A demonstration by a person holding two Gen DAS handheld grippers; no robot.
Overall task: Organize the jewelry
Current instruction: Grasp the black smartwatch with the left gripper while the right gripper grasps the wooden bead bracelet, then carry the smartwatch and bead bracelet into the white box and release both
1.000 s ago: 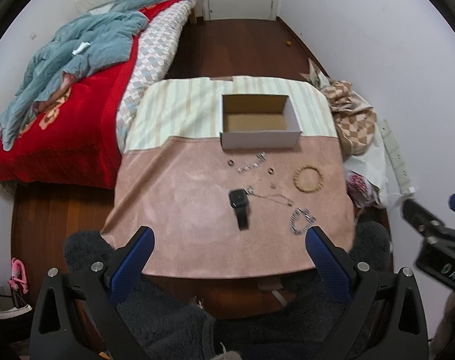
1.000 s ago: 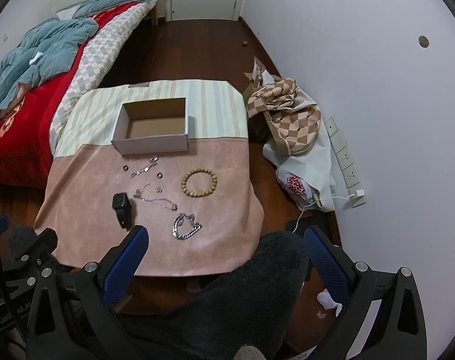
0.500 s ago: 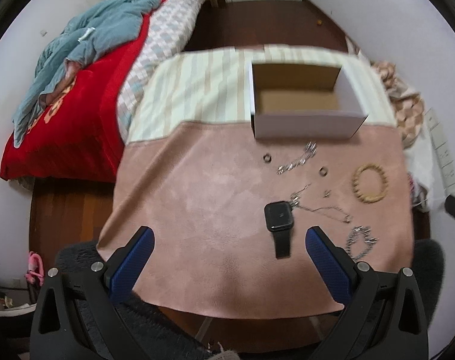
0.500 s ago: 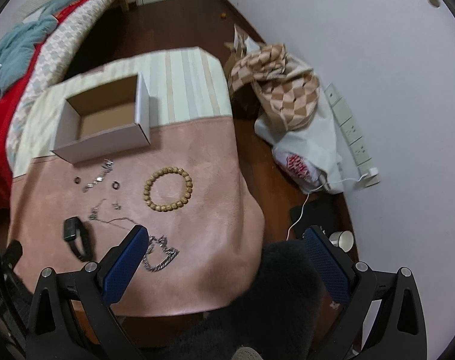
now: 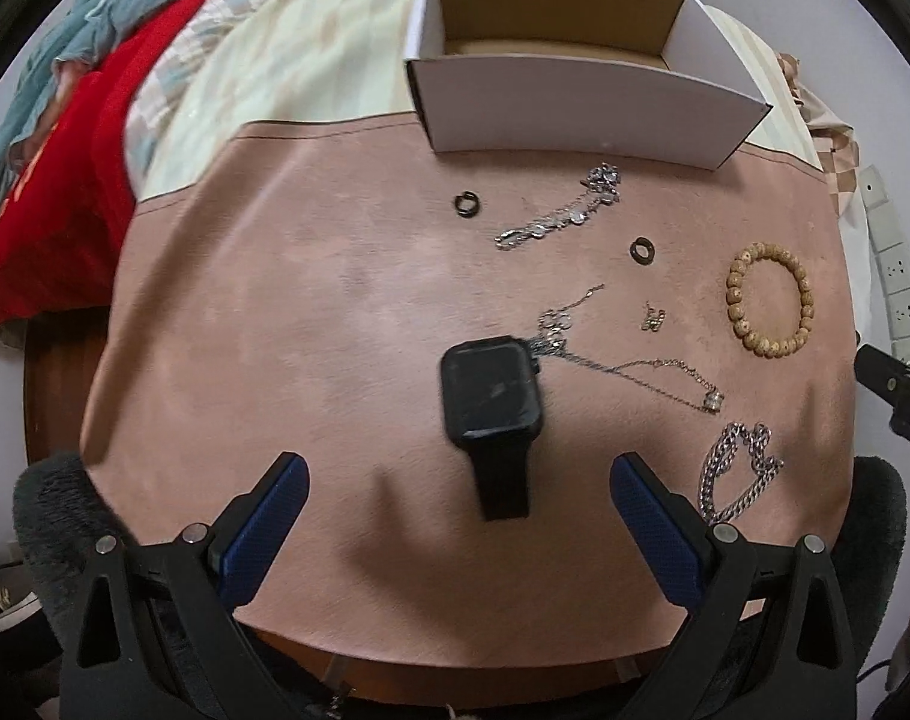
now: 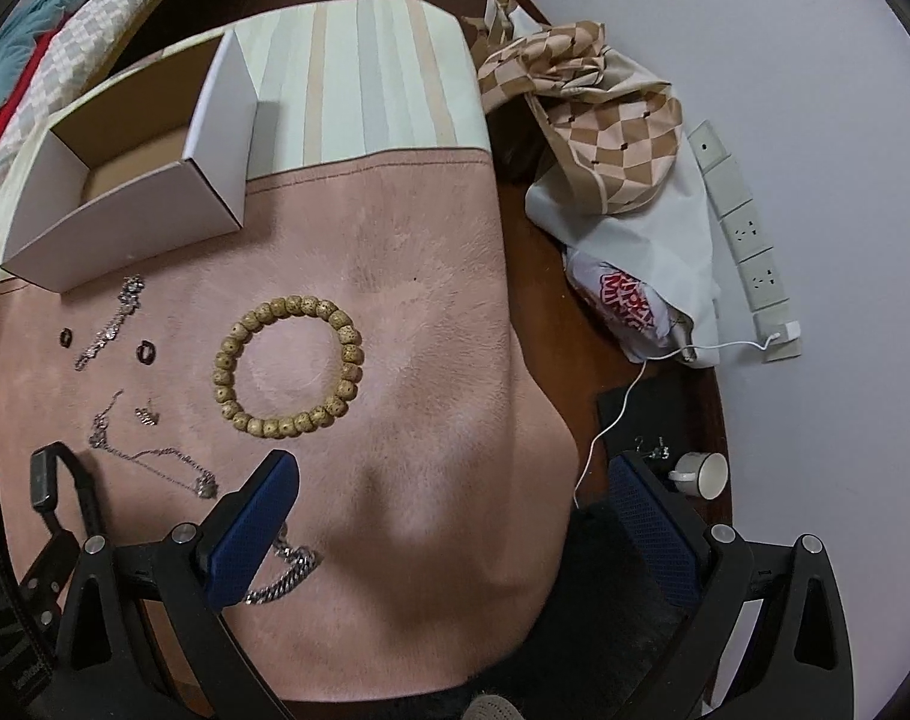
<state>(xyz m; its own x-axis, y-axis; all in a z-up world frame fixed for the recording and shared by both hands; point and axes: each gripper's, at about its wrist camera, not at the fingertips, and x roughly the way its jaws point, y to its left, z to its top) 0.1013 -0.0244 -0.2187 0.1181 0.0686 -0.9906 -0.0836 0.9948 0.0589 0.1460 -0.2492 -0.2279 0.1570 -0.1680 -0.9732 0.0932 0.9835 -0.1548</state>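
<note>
- The left gripper (image 5: 458, 483) hangs over the near edge of the table with its blue-padded fingers (image 5: 263, 525) spread wide and nothing between them.
- Just ahead of it, between the two fingers, lies a black smartwatch (image 5: 492, 397), face up, its strap pointing back toward the gripper.
- Touching the watch's right side is a thin silver chain necklace (image 5: 629, 367), trailing off to the right across the pink tablecloth (image 5: 275, 300).
- The right gripper (image 6: 455, 516) is also spread open and holds nothing; its left finger (image 6: 251, 534) hovers over a heavy silver link chain (image 6: 284, 570), partly hiding it.
- Beyond that finger sits a wooden bead bracelet (image 6: 288, 366), lying flat in a ring, well apart from the watch.
- Left of the bracelet are the small pieces: a tiny charm (image 6: 146, 417), two dark rings (image 5: 468, 204) (image 5: 642, 251), and a sparkly silver bracelet (image 5: 560, 216) laid out straight between them.
- Behind all the jewelry stands an open white cardboard box (image 5: 587, 114), its brown inside showing no jewelry; the sparkly bracelet's far end lies just beside its front wall.
- To the left is a bed with a red blanket (image 5: 53, 180); on the floor to the right lie a checked cloth (image 6: 599, 108), a white bag (image 6: 635, 300) and a cup (image 6: 701, 474).
</note>
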